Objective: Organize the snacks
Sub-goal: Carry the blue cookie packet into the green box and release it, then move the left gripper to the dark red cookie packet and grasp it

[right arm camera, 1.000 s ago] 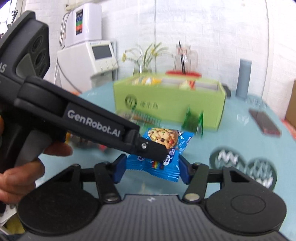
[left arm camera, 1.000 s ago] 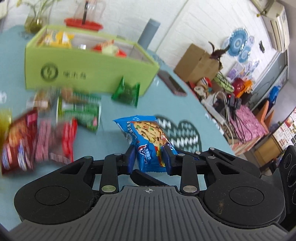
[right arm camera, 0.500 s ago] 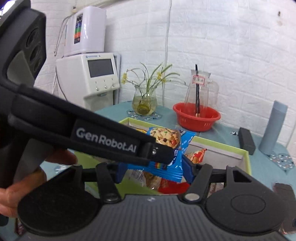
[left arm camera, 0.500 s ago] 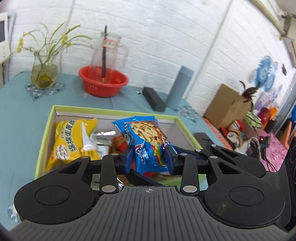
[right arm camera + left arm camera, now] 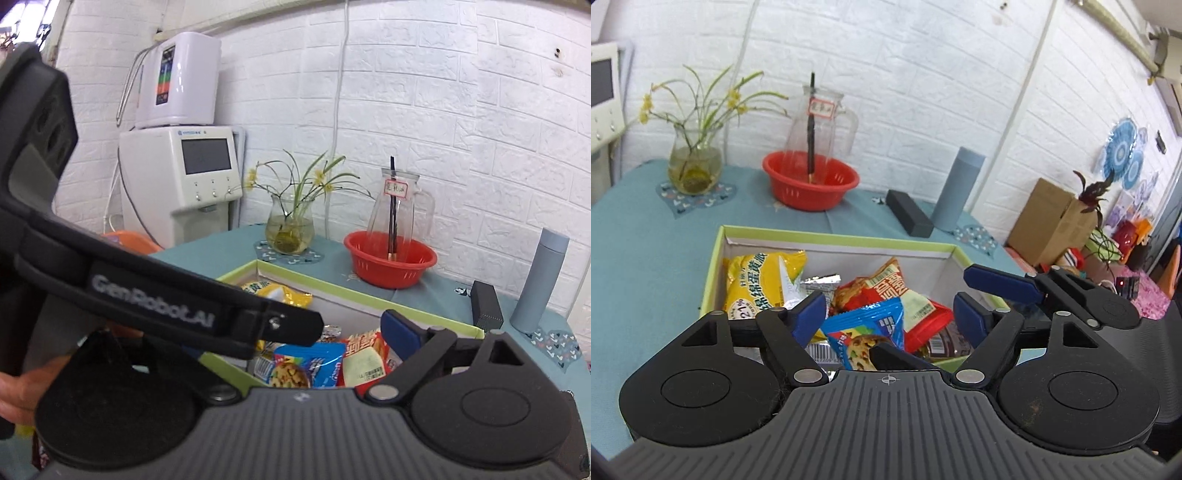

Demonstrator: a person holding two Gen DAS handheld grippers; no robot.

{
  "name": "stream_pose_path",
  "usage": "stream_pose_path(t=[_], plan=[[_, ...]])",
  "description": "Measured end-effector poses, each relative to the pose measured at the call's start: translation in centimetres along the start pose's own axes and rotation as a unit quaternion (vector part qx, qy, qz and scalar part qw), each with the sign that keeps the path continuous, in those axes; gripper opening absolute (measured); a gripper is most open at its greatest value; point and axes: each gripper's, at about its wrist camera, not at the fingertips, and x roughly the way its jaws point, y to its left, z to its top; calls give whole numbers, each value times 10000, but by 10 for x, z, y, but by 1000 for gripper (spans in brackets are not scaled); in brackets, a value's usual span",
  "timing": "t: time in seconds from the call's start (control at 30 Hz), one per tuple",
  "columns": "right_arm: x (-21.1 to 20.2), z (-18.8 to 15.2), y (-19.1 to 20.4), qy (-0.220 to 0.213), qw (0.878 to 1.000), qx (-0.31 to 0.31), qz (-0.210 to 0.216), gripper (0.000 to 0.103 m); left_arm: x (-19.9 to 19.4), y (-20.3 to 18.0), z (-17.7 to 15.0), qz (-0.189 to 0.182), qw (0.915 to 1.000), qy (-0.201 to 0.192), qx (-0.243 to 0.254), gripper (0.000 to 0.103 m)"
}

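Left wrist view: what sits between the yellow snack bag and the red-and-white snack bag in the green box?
A small silver foil packet lies between the yellow snack bag and the red-and-white snack bag, shown in the left wrist view.

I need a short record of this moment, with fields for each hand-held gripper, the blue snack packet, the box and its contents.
left hand-held gripper: open, over the box
right hand-held gripper: open, over the box
blue snack packet: lying free in the box
green box: open, on the teal table
other contents: yellow packet, red packet
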Motion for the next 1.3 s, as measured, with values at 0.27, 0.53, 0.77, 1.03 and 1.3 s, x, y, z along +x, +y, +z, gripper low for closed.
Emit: stream_pose_path(t=[0.27, 0.53, 0.77, 1.03, 1.3], plan=[[-29, -14, 19, 343, 9993, -151, 41, 93, -48, -11, -21, 18, 9999, -118, 33, 73], [-75, -61, 59, 627, 9973, 231, 291, 103, -86, -4, -79, 215, 9997, 108, -48, 75], [-64, -98, 113, 1115, 9895, 278, 877, 102, -91, 7, -126, 280, 9980, 566, -4, 67], [-54, -98, 135, 1232, 9898, -343, 632, 102, -115, 16, -122, 226, 9989, 364, 182, 64], [-62, -83, 158, 907, 9897, -504, 988, 103, -134, 78, -132, 232, 9929, 429, -1087, 61]])
